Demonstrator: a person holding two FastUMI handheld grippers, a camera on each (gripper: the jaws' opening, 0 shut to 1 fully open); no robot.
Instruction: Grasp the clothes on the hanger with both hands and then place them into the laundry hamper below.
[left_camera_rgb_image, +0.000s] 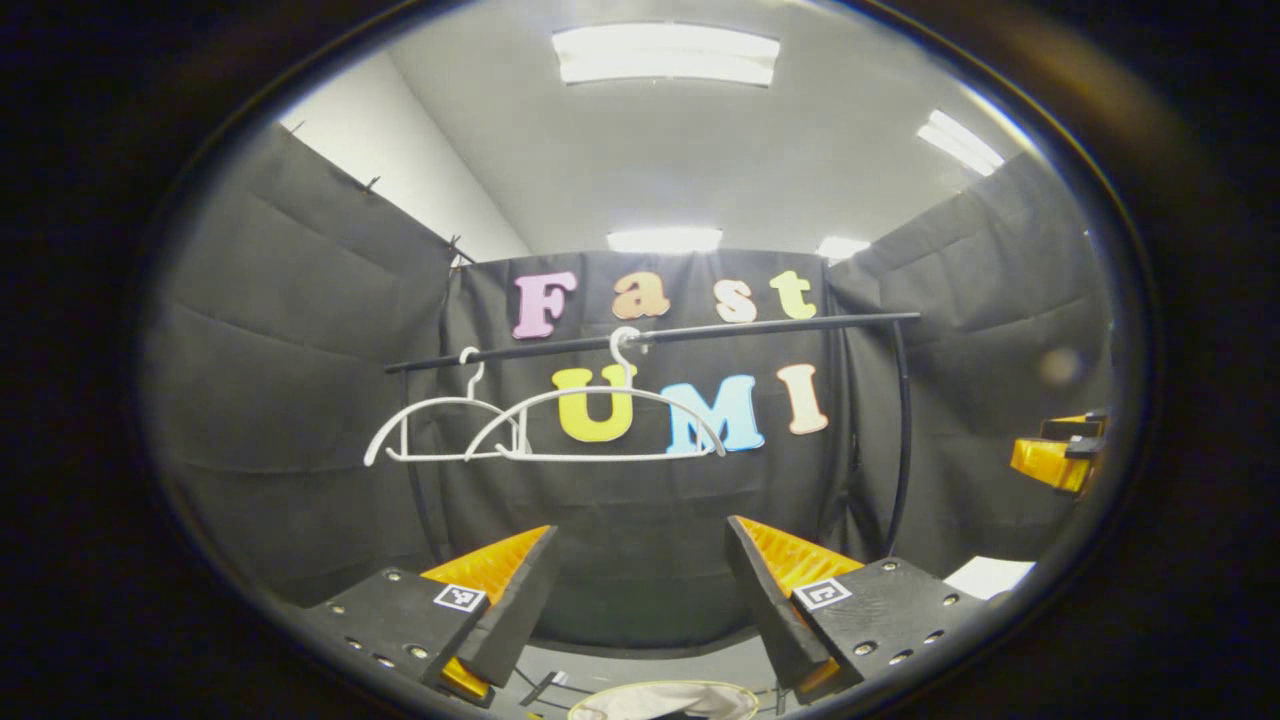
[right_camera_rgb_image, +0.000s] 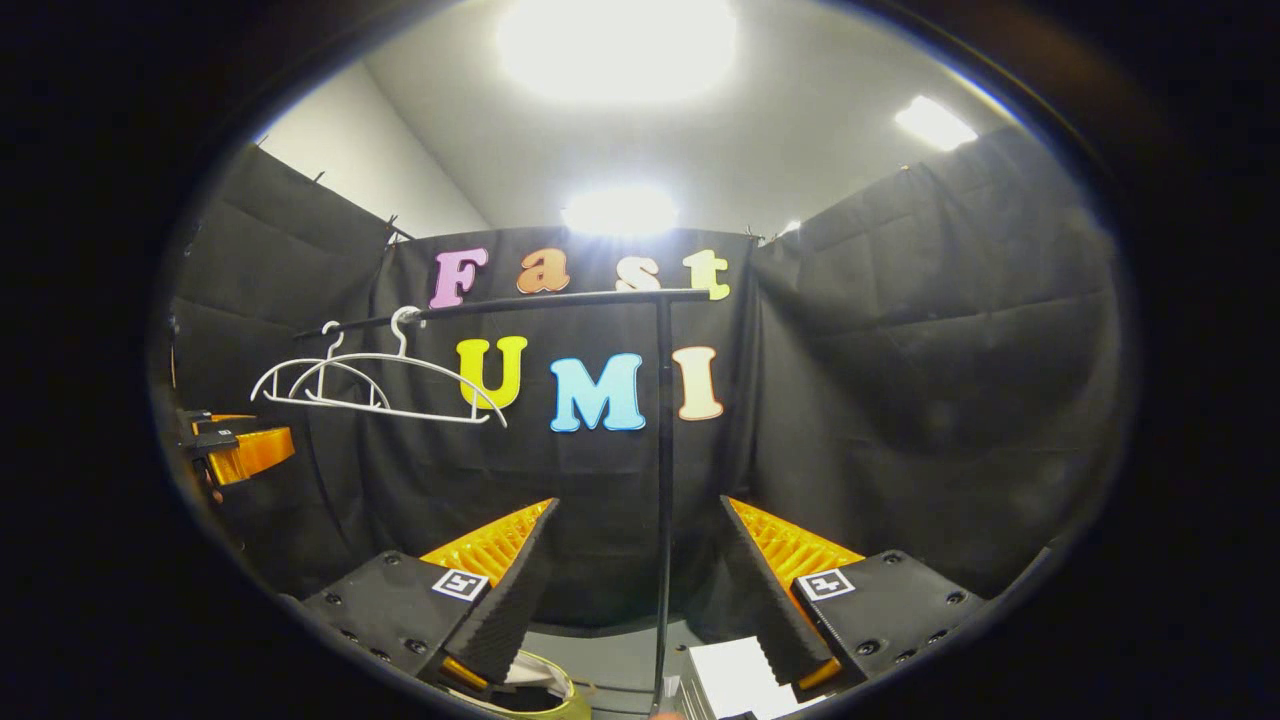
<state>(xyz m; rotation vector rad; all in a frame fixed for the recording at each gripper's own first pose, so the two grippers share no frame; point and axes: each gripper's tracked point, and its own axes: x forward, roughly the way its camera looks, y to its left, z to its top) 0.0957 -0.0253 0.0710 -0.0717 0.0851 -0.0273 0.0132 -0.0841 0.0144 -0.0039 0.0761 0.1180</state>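
Note:
Two bare white hangers (left_camera_rgb_image: 600, 457) (left_camera_rgb_image: 440, 459) hang side by side on a black rail (left_camera_rgb_image: 700, 329), with no clothes on them. My left gripper (left_camera_rgb_image: 640, 575) points at the back wall below the rail, open, nothing between its fingers. The pale rim of the laundry hamper (left_camera_rgb_image: 665, 692) shows below it at the bottom edge. In the right gripper view the hangers (right_camera_rgb_image: 420, 413) hang at the rail's (right_camera_rgb_image: 540, 299) left part. My right gripper (right_camera_rgb_image: 640, 560) is open and holds nothing, and the hamper's yellowish rim (right_camera_rgb_image: 560, 690) lies under its left finger. Each gripper appears at the other view's side edge (left_camera_rgb_image: 1060, 455) (right_camera_rgb_image: 240, 448).
The rail's upright black post (right_camera_rgb_image: 663, 480) stands straight ahead between my right gripper's fingers. A white box (right_camera_rgb_image: 730, 680) lies low beside the post. Another curved black upright (left_camera_rgb_image: 903, 440) carries the rail's right end. Black cloth walls close the booth on three sides.

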